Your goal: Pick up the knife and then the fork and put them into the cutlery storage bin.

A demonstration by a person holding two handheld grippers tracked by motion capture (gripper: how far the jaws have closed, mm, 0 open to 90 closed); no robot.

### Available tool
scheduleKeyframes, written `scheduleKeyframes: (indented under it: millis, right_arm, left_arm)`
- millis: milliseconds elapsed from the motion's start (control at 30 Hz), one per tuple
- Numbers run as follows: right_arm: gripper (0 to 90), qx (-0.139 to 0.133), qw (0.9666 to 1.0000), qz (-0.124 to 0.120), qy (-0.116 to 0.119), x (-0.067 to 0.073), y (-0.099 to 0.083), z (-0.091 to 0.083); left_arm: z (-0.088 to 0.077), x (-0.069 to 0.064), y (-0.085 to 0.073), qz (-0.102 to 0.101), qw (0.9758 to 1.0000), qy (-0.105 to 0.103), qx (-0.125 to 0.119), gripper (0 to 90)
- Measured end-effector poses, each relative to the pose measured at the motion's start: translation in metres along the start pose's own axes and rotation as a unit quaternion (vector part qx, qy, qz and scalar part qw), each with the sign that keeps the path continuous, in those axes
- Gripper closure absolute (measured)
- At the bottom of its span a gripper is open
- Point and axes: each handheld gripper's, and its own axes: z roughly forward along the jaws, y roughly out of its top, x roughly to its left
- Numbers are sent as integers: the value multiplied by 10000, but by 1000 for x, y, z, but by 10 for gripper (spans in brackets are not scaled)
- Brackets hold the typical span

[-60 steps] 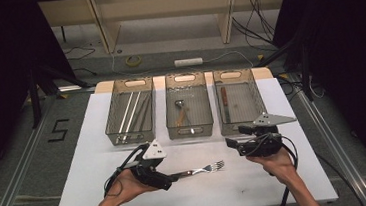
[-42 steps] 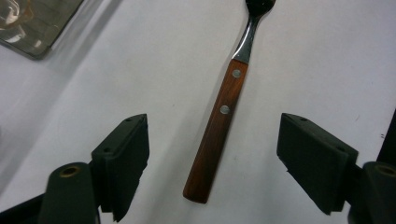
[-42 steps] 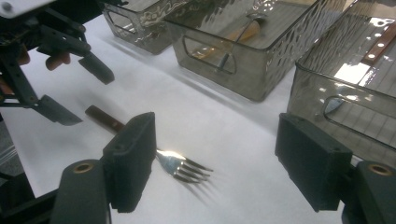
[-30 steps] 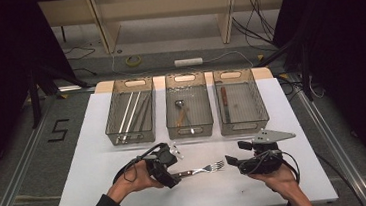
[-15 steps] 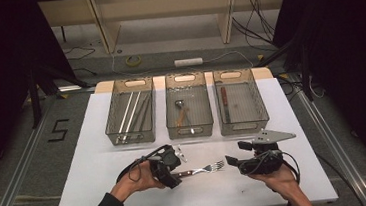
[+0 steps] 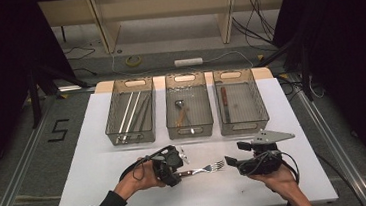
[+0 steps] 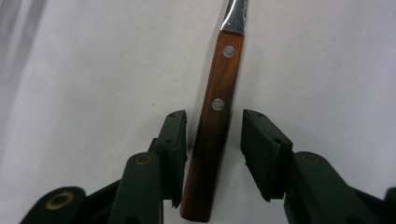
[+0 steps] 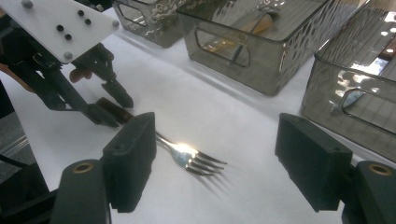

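Three clear bins [image 6: 130, 110] in a row, one fork [image 6: 203, 169], two grippers [image 6: 172, 165], one white table [image 6: 96, 166].

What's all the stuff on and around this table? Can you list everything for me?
Table: one, white, centre.
Bins: three, smoky clear, in a row at the table's far side.
Long rods: a few, silvery, in the left bin.
Utensils: a couple, partly wooden-handled, in the middle bin.
Utensil: one, dark-handled, in the right bin.
Fork: one, steel with brown wooden handle, lying on the table near the person.
Tape roll: one, yellowish, on the floor beyond.
Left claw: black, jaws closing around the fork's handle, small gaps remain.
Right claw: black, open, hovering by the tines.
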Motion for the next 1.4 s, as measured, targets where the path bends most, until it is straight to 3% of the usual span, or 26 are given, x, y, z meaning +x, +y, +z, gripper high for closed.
scheduleKeyframes:
  millis: [333, 567, 933, 1200, 1333, 1400]
  right_arm:
    - [303, 5, 10000, -1, 22, 1, 1, 1]
    - [305, 3, 10000, -30, 31, 2, 1, 1]
    - [309, 17, 10000, -64, 64, 3, 2, 1]
    - [309, 33, 9994, -297, 185, 14, 4, 7]
    - [308, 110, 9981, -530, 285, 24, 4, 14]
    - [308, 179, 9971, -663, 337, 30, 4, 18]
  left_arm:
    - [1, 4, 1, -59, 9998, -171, 40, 683]
    - [1, 4, 1, 134, 9997, -180, 9, 733]
    - [0, 3, -1, 148, 9997, -171, -69, 753]
    - [-6, 0, 0, 10, 9993, -302, -219, 755]
    - [-12, -3, 2, -38, 9986, -412, -331, 754]
    - [-15, -5, 3, 46, 9987, -435, -279, 754]
